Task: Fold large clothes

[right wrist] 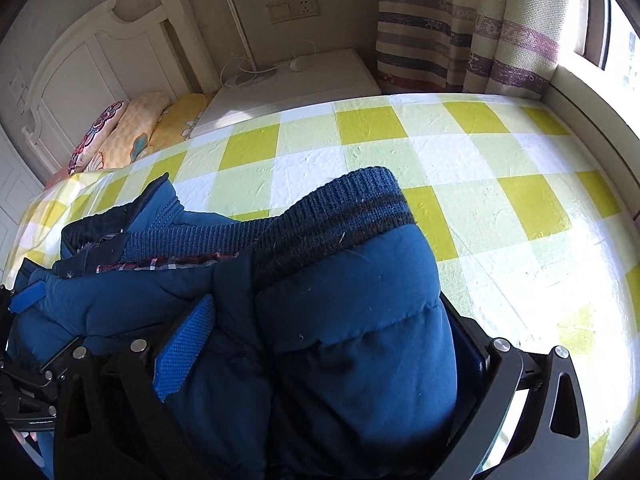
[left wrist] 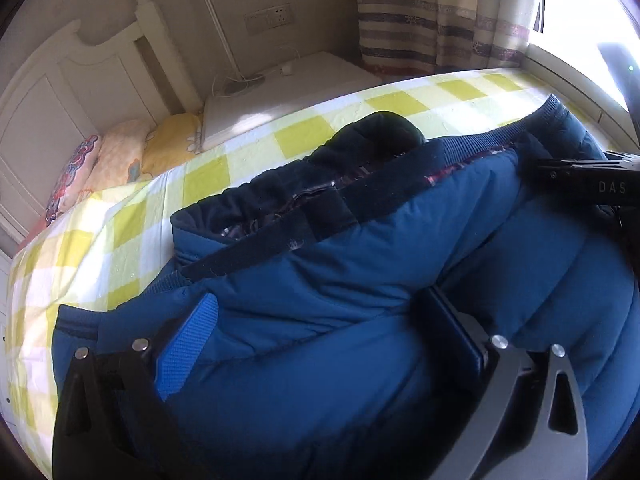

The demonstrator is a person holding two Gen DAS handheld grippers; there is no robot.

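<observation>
A blue padded jacket point(left wrist: 360, 280) lay bunched on the yellow-checked bedsheet point(left wrist: 132, 216), filling the lower half of both frames. The left gripper point(left wrist: 320, 340) was clenched around a thick fold of it, blue pads pressing the fabric at either side. The right gripper point(right wrist: 328, 344) likewise grasped the jacket, just below its ribbed knit cuff point(right wrist: 340, 208) (the plaid lining showed at centre left). At upper left stood a white headboard point(right wrist: 100, 60) with pillows point(right wrist: 132, 132), a white nightstand point(right wrist: 296, 84) at upper centre, striped curtains point(right wrist: 460, 32) at upper right.
</observation>
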